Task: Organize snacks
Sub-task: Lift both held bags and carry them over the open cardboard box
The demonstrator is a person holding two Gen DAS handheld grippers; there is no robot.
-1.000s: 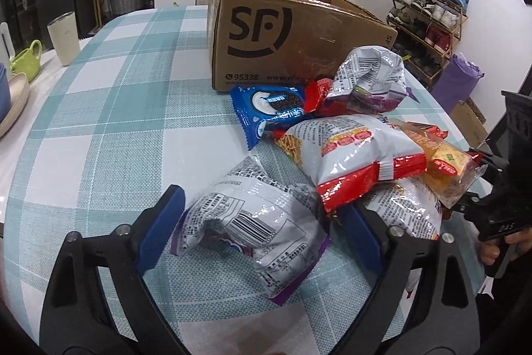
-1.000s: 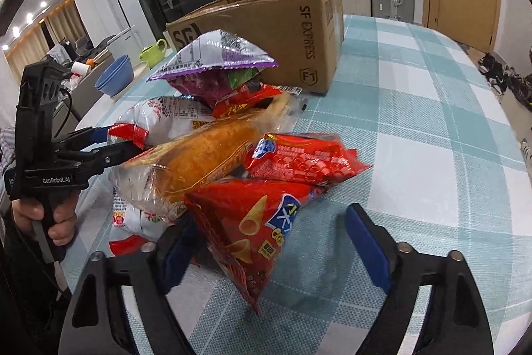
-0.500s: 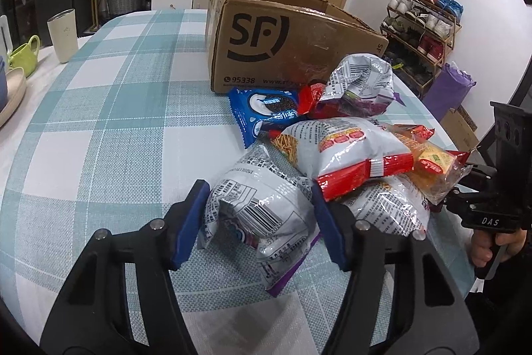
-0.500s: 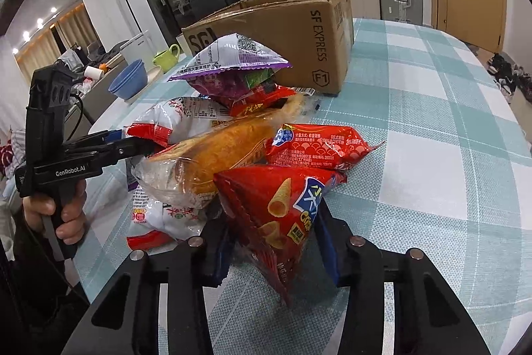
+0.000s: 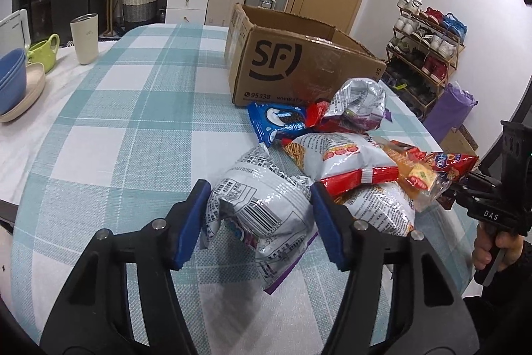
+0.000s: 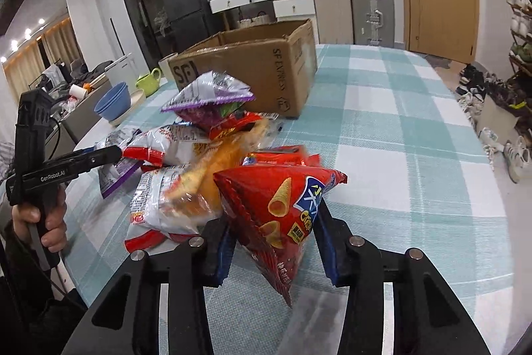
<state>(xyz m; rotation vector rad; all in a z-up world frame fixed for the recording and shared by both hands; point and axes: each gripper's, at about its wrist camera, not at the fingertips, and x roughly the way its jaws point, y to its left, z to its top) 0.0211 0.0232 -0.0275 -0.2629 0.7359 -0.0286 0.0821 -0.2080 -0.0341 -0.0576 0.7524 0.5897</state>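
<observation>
Snack bags sit clamped in both tools at the near edge of the checked counter. Left hand-held gripper, jaws narrowed, squeezes the silver-and-purple bag lying crosswise between its blue pads. Right hand-held gripper grips the red cone-snack bag, which looks raised off the cloth, point hanging down. Beyond them the remaining pile of snacks stretches toward the open cardboard box, dead ahead near the counter's far edge, likely destination for both bags.
</observation>
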